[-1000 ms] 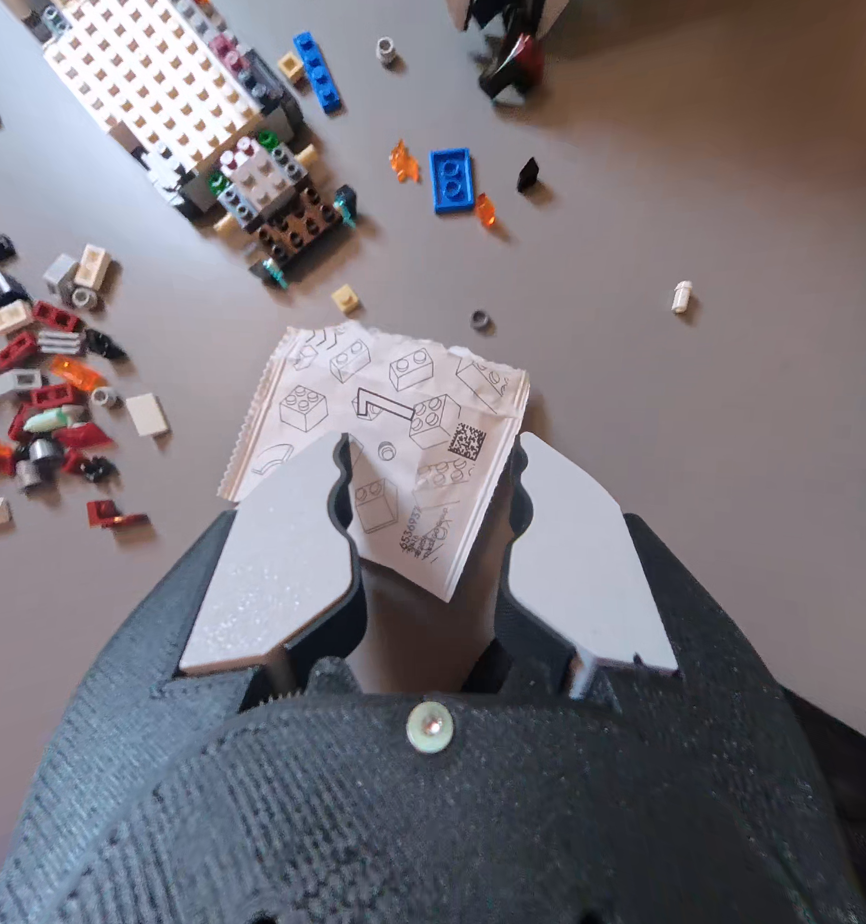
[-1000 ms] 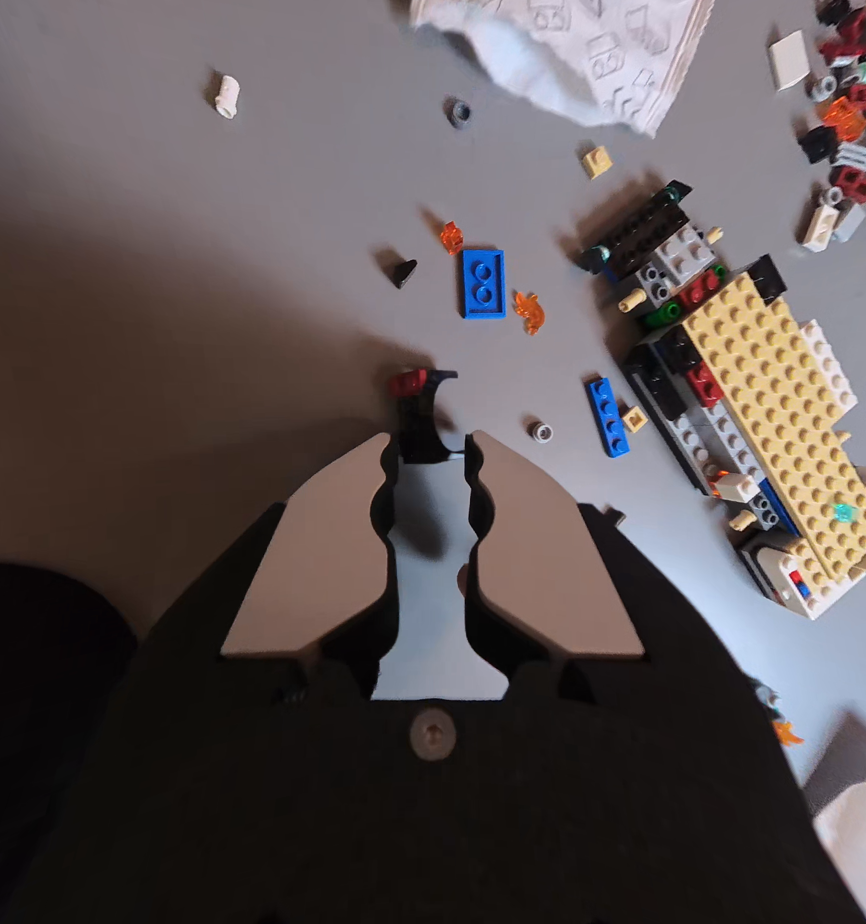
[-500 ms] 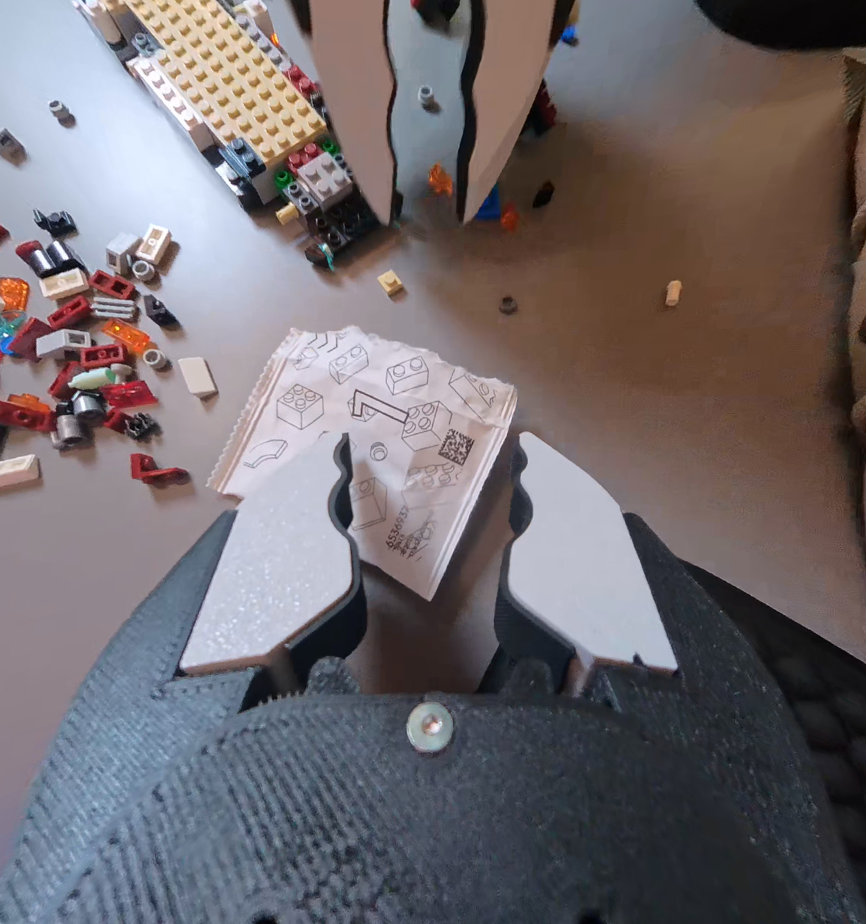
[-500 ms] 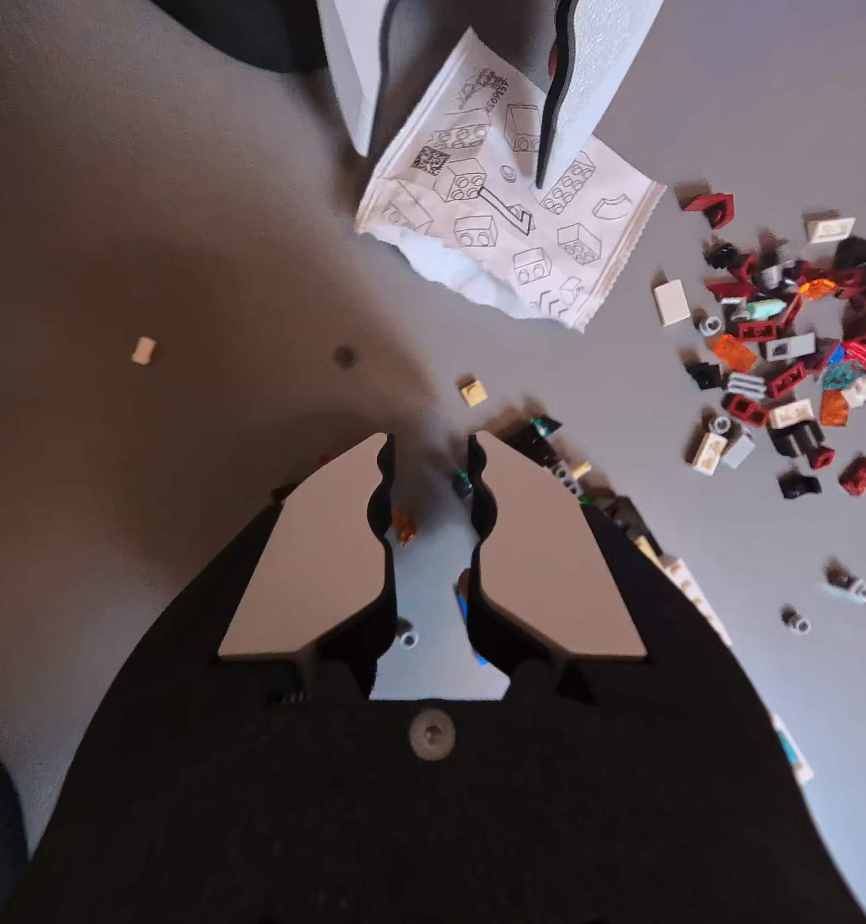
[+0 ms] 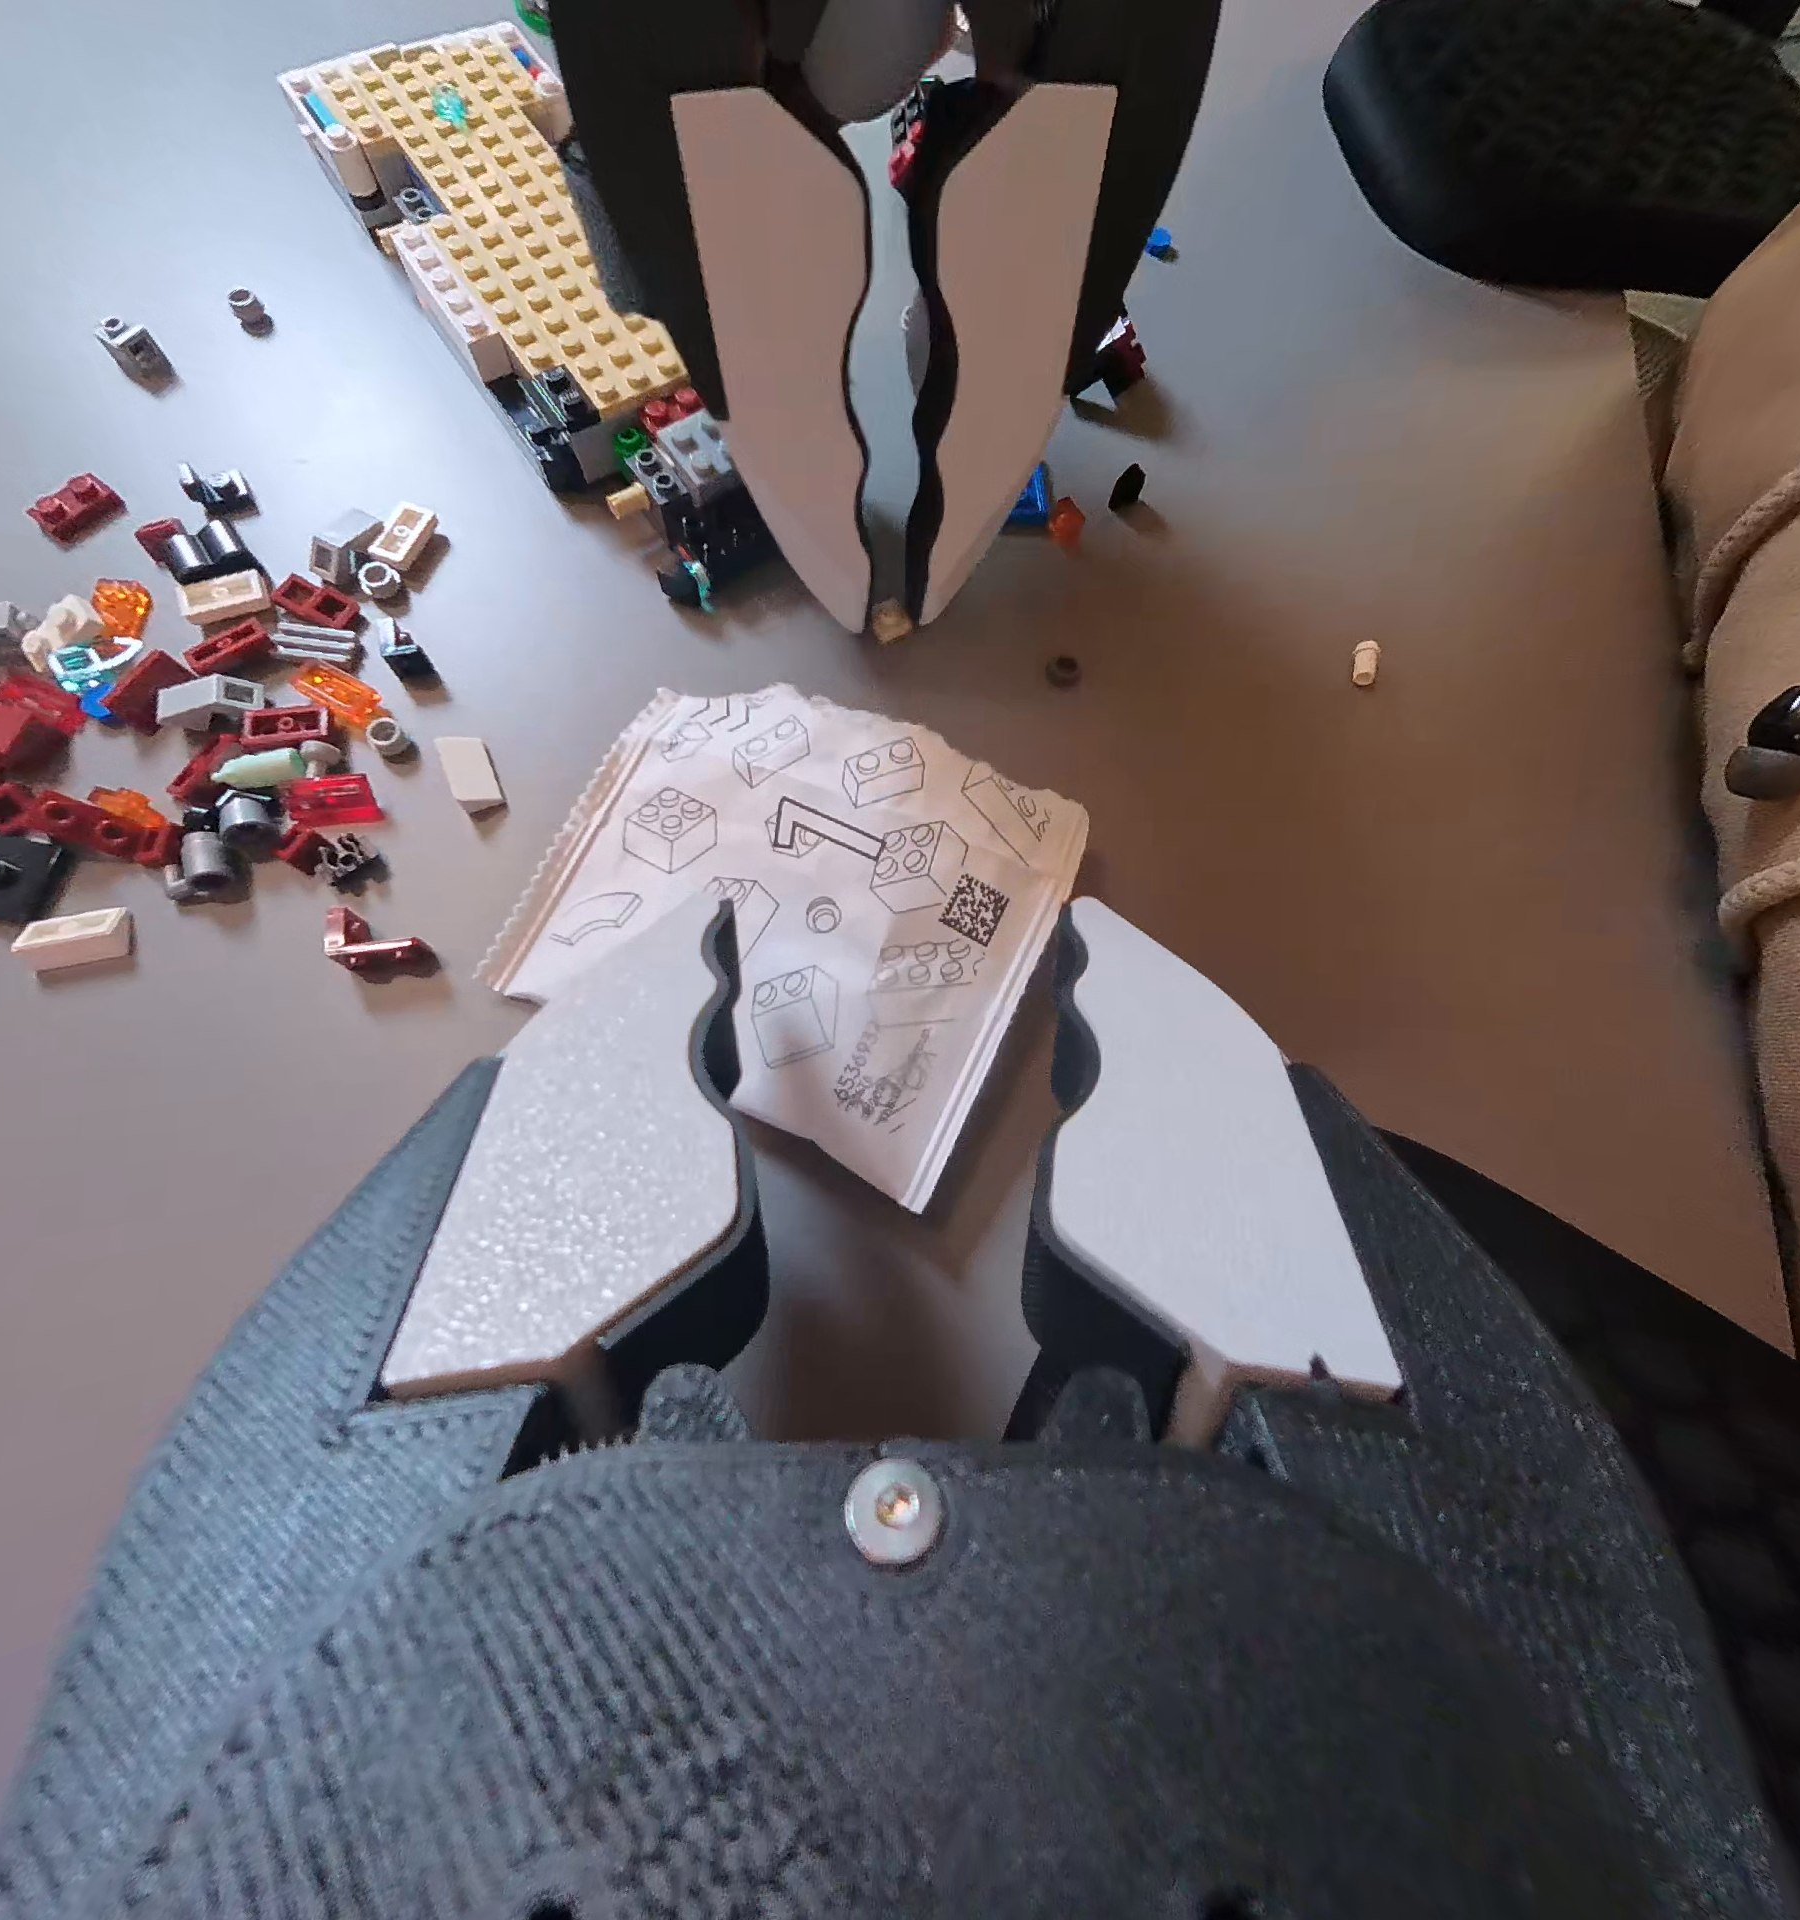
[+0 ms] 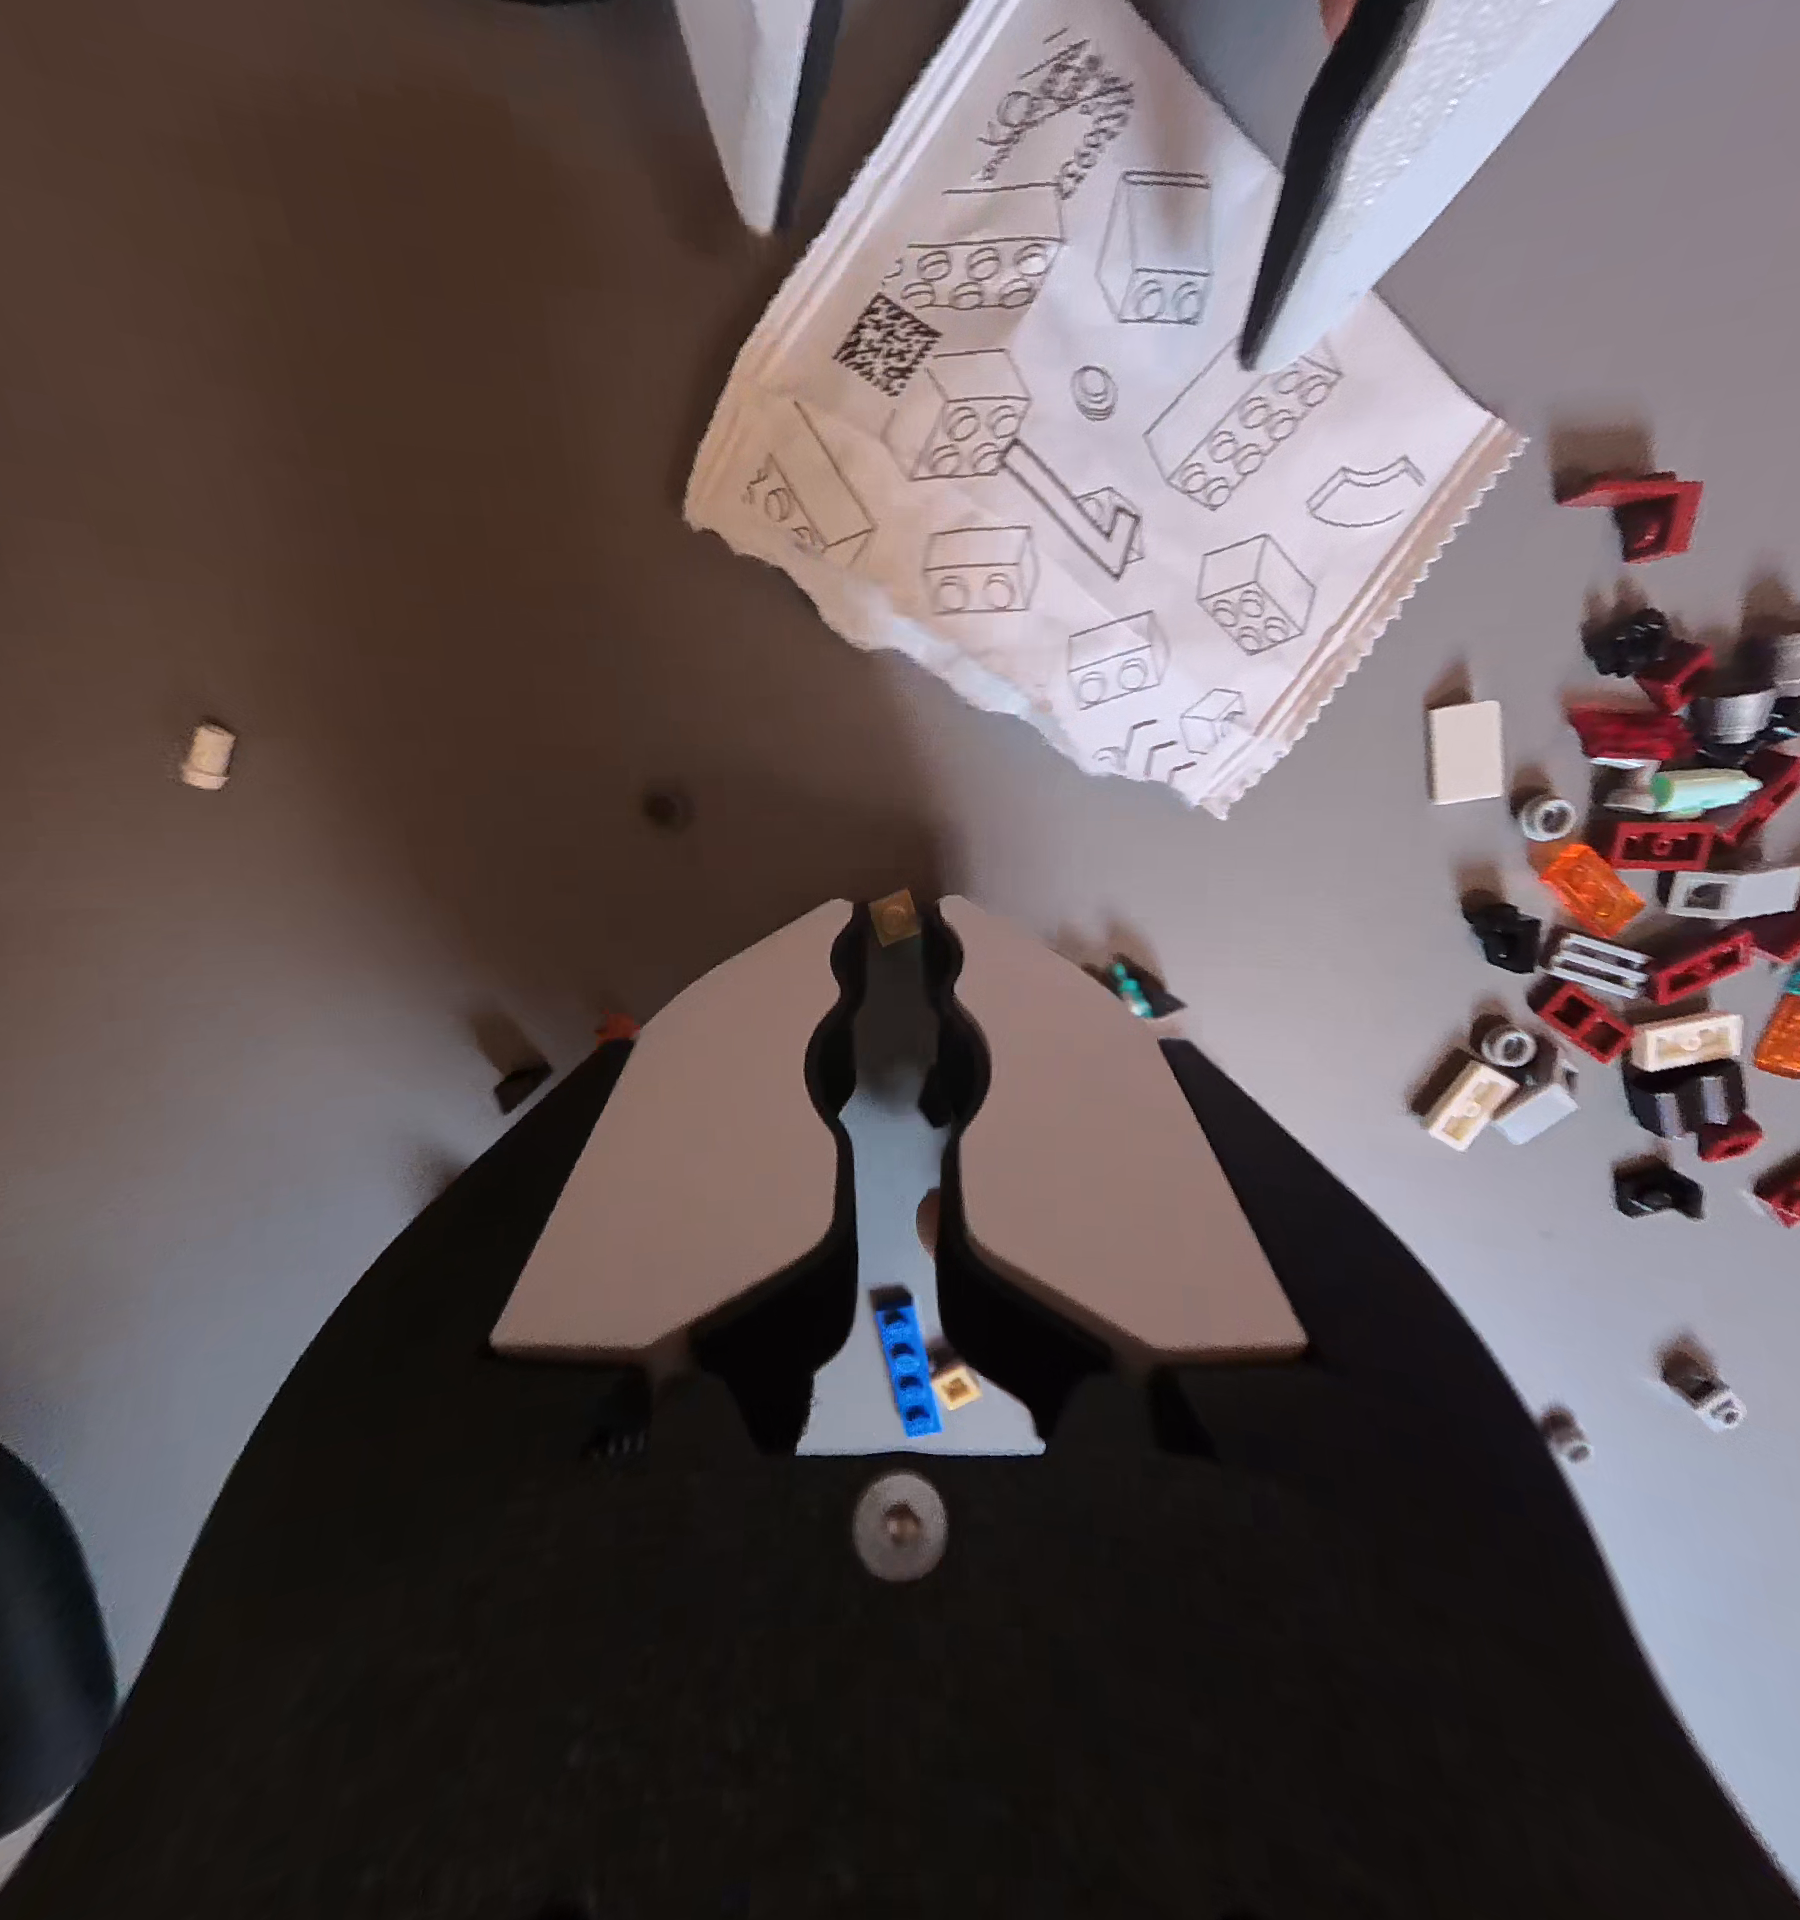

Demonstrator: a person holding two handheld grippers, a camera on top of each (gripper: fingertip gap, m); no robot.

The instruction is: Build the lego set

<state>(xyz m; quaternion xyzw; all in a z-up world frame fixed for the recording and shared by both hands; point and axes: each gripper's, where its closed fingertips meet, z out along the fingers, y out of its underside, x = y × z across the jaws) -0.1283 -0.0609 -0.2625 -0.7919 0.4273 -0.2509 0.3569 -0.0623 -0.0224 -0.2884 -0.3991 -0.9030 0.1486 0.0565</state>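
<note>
Narrowed: right hand-held gripper [image 6: 894, 914] seemingly pinching tan stud plate [image 6: 892, 918] | left hand-held gripper [image 5: 894, 925] released over printed paper bag [image 5: 854, 831]

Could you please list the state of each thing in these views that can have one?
Left gripper: jaws open wide, above the paper bag, holding nothing.
Right gripper: jaws closed on the small tan one-stud plate at the tips.
Paper bag: torn open, crumpled, lying flat on the table.
Tan-topped brick model: partly assembled, on the table.
Loose brick pile: scattered, unassembled.
</note>
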